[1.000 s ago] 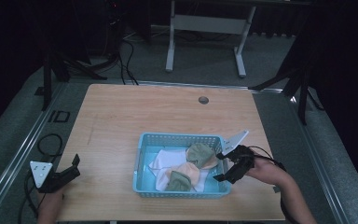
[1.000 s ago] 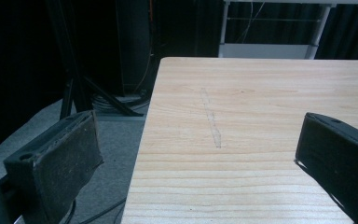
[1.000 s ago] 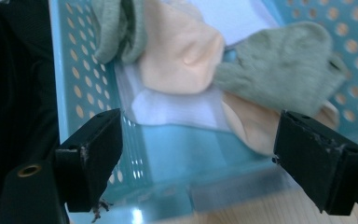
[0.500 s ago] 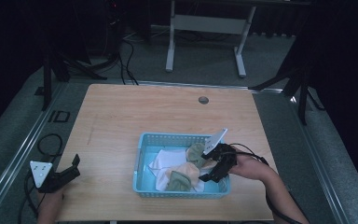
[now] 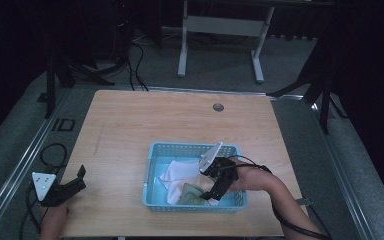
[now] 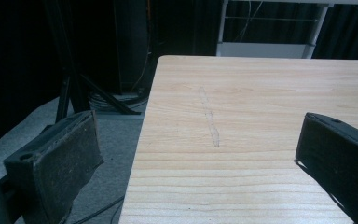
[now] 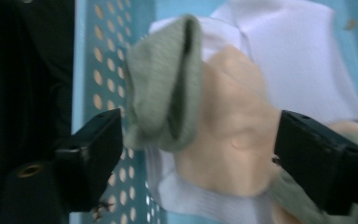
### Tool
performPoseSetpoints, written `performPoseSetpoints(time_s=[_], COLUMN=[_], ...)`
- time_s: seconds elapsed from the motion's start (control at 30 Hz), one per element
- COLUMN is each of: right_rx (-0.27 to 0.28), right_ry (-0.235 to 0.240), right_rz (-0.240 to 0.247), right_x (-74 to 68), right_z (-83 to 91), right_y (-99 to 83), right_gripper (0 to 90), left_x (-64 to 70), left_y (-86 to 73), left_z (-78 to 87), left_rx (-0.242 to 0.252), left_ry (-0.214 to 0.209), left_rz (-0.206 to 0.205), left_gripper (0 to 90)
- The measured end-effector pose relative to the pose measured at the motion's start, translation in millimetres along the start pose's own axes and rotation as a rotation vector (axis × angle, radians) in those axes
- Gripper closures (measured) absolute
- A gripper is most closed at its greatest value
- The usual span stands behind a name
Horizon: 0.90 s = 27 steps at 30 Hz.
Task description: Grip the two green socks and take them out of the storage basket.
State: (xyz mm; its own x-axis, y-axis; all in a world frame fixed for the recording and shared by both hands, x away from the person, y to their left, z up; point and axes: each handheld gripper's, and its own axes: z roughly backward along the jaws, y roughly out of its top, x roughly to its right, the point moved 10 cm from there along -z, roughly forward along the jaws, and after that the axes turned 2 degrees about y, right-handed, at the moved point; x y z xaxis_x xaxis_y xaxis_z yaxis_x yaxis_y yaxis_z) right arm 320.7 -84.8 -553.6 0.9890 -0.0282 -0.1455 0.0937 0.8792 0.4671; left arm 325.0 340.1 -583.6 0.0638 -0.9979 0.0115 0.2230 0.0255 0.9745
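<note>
I can read no text, label, brand or number anywhere. A dark mark sits on the floor strip (image 5: 66, 124) beside the table's (image 5: 130, 125) left edge, but I cannot make it out as letters. The basket (image 5: 152, 165) and the socks in it carry no lettering that I can see.
</note>
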Motion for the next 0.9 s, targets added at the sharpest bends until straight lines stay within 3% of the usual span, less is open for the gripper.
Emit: performPoseSetpoints(time_s=[0.17,0.2,0.27,0.37,0.43,0.47,0.5,0.53,0.57,0.67,0.9], right_rx=[-0.017,-0.024,-0.03,-0.056,-0.078,-0.094,-0.094,-0.098,-0.098,-0.091,-0.056], right_ry=[0.032,0.051,0.058,0.071,0.079,0.072,0.072,0.073,0.073,0.079,0.058], right_rz=[0.036,0.037,0.045,0.053,0.058,0.075,0.075,0.083,0.083,0.089,0.1], right_x=[-6.3,-8.8,-9.8,-12.2,-14.0,-14.8,-14.8,-16.0,-16.0,-18.5,-19.1], right_z=[-8.3,-11.5,-13.4,-19.3,-21.9,-22.6,-22.6,-20.9,-20.9,-15.0,3.4], right_y=[9.5,12.4,13.3,13.9,13.0,12.8,12.8,13.4,13.4,15.8,21.6], right_gripper=[23.2,28.7,29.3,37.3,49.8,62.3,62.3,69.7,69.7,81.2,82.9], left_x=[-0.1,0.0,-0.1,-0.2,-0.2,-0.2,-0.2,-0.2,-0.1,0.0,0.4], left_y=[0.0,-0.1,-0.1,-0.1,-0.1,-0.1,-0.1,-0.2,-0.1,-0.2,-0.2], left_z=[-0.1,-0.2,-0.1,0.0,-0.1,-0.1,-0.1,0.0,-0.1,-0.1,-0.2], left_rx=[-0.001,-0.001,-0.001,-0.002,-0.002,-0.002,-0.003,-0.003,-0.002,-0.003,-0.003], left_ry=[-0.001,-0.002,-0.003,-0.004,-0.005,-0.005,-0.005,-0.006,-0.006,-0.006,-0.007], left_rz=[0.003,0.004,0.004,0.005,0.004,0.004,0.004,0.004,0.004,0.004,0.004], left_gripper=[0.4,0.4,0.4,0.4,0.4,0.4,0.4,0.4,0.4,0.4,0.4])
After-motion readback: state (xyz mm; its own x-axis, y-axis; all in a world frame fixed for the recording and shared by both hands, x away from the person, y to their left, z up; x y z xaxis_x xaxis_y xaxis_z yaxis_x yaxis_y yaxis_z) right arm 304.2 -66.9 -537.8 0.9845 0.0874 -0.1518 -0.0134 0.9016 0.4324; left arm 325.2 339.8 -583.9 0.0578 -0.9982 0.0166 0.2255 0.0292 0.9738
